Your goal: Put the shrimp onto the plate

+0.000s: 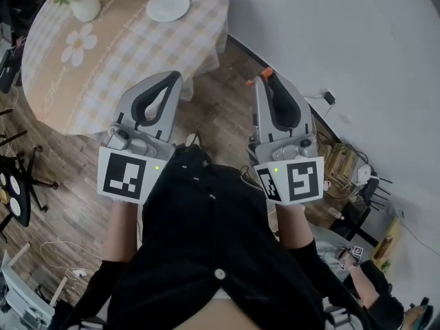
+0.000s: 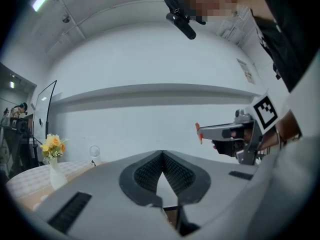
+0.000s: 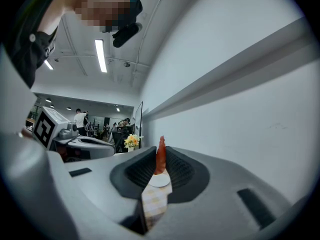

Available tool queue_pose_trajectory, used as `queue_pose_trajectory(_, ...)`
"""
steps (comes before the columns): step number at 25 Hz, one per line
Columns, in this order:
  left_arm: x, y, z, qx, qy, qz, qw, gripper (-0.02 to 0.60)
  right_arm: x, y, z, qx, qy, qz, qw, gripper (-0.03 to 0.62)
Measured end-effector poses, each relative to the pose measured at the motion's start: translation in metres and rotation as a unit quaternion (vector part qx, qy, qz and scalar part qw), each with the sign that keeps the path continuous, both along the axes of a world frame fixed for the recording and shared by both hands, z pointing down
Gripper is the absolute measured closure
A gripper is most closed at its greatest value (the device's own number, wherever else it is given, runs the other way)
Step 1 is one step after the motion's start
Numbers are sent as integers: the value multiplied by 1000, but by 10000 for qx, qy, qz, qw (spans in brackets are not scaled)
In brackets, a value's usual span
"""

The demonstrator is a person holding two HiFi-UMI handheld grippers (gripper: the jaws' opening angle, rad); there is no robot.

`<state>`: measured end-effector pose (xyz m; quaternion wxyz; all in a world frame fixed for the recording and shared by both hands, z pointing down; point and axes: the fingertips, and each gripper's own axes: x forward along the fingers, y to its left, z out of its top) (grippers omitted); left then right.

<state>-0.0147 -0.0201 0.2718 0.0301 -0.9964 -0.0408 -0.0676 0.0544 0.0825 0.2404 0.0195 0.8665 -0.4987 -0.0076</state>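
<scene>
An orange shrimp (image 1: 266, 72) sticks out from the tips of my right gripper (image 1: 265, 78), which is shut on it above the wooden floor. In the right gripper view the shrimp (image 3: 160, 155) stands upright between the pads, with the white plate (image 3: 160, 180) seen through the gap below it. That plate (image 1: 168, 6) lies on the round checked table (image 1: 124, 53), ahead and to the left of both grippers. My left gripper (image 1: 172, 78) is shut with nothing in it, its tips (image 2: 162, 156) meeting. The left gripper view also catches the shrimp (image 2: 198, 132) at the right gripper's nose.
A white vase of yellow flowers (image 1: 81, 0) stands at the table's far left. A white wall (image 1: 330, 40) runs close on the right. Cables, a wicker basket (image 1: 338, 162) and chair legs (image 1: 27, 177) crowd the floor around the person.
</scene>
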Motion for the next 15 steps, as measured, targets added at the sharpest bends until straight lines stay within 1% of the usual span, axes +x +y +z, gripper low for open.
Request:
queue_pose_trajectory(7, 9, -24, 3, -11, 55, -34, 10000, 580, 10, -21, 0, -46, 69, 7, 10000, 548)
queue_pose_trajectory(12, 11, -34, 7, -29, -63, -98, 9999, 580, 11, -29, 1, -44, 50, 25, 10000, 548)
queue_pose_trajectory(15, 10, -36, 7, -39, -53, -70, 10000, 581, 10, -29, 0, -47, 52, 66, 10000, 548)
